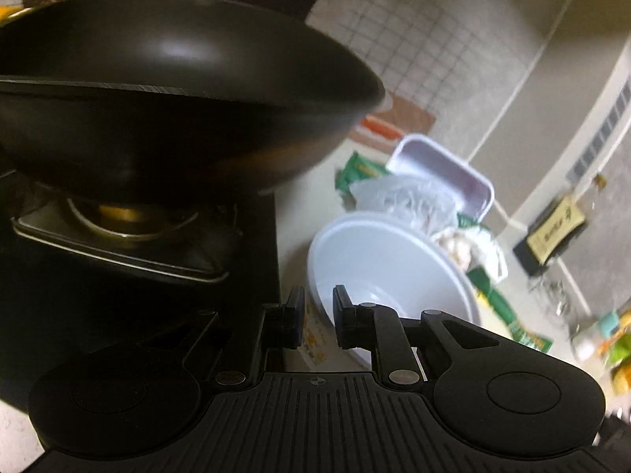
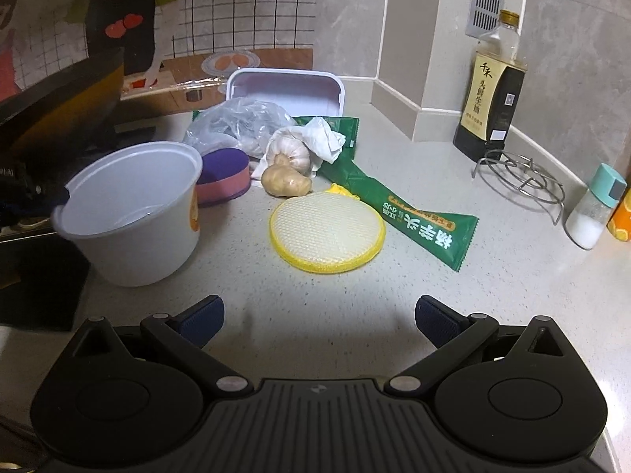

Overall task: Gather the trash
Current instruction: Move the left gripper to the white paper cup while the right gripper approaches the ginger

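Note:
A white plastic cup fills the middle of the left wrist view. My left gripper is shut on its rim, one finger outside the wall and one inside. In the right wrist view the same cup stands tilted at the left, held by its left rim. My right gripper is open over bare counter, with nothing between its fingers. Ahead of it lie a green snack wrapper, a crumpled tissue, a clear plastic bag and an empty white tray.
A black wok sits on the stove, close on the left. On the counter are a yellow scrubber pad, garlic, ginger and a purple sponge. A soy sauce bottle, wire rack and salt shaker line the right wall.

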The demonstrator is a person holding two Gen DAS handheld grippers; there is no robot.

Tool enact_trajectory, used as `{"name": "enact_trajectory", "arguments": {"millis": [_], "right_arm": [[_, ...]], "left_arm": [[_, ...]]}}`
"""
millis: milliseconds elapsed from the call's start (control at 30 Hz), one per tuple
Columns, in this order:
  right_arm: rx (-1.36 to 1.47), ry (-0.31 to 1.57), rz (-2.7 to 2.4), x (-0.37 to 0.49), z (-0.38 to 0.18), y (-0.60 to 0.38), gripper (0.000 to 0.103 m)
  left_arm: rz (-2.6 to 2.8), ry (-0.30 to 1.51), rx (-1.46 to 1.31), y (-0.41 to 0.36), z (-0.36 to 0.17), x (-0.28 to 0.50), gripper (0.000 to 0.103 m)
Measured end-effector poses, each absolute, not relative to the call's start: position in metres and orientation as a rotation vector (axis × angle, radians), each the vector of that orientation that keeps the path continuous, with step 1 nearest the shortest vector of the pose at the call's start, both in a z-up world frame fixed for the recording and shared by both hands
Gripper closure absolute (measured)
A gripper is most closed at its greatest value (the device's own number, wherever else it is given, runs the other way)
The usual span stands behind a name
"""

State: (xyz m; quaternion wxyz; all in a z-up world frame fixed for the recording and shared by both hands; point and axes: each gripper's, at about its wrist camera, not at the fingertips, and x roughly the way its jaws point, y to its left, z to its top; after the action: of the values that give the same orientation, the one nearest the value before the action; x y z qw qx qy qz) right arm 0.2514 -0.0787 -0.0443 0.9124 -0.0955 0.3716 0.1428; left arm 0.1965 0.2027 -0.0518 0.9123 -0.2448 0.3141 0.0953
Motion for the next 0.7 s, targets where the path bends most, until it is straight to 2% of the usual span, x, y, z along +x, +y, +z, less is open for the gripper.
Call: {"name": "enact_trajectory", "arguments": {"millis": [267, 367, 500, 567, 633, 700], "right_arm": [[-0.233, 0.733, 0.276, 0.312, -0.041, -0.054, 0.000], [-0.167, 0.751, 0.289, 0.349, -0.041, -0.049, 0.000], [-0.100, 0.827, 0.319, 0.394, -0.057, -0.041, 0.000], [-0.084, 0.855, 0.307, 0.409, -0.065, -0.037, 0.008], [-0.097, 0.874, 0.309, 0.418, -0.072, -0.032, 0.025], [-0.098, 0.875, 0.337, 0.419, -0.075, -0.028, 0.029]], "left_arm": [[0.077, 0.625, -0.526, 0.205, -0.066, 0.197, 0.081], [0.028, 0.632, -0.556, 0.210, -0.069, 0.192, 0.088], [0.008, 0.641, -0.559, 0.214, -0.069, 0.186, 0.088], [0.012, 0.649, -0.558, 0.219, -0.068, 0.184, 0.088], [0.013, 0.659, -0.576, 0.224, -0.070, 0.182, 0.088], [0.018, 0.667, -0.595, 0.229, -0.071, 0.182, 0.088]]}}
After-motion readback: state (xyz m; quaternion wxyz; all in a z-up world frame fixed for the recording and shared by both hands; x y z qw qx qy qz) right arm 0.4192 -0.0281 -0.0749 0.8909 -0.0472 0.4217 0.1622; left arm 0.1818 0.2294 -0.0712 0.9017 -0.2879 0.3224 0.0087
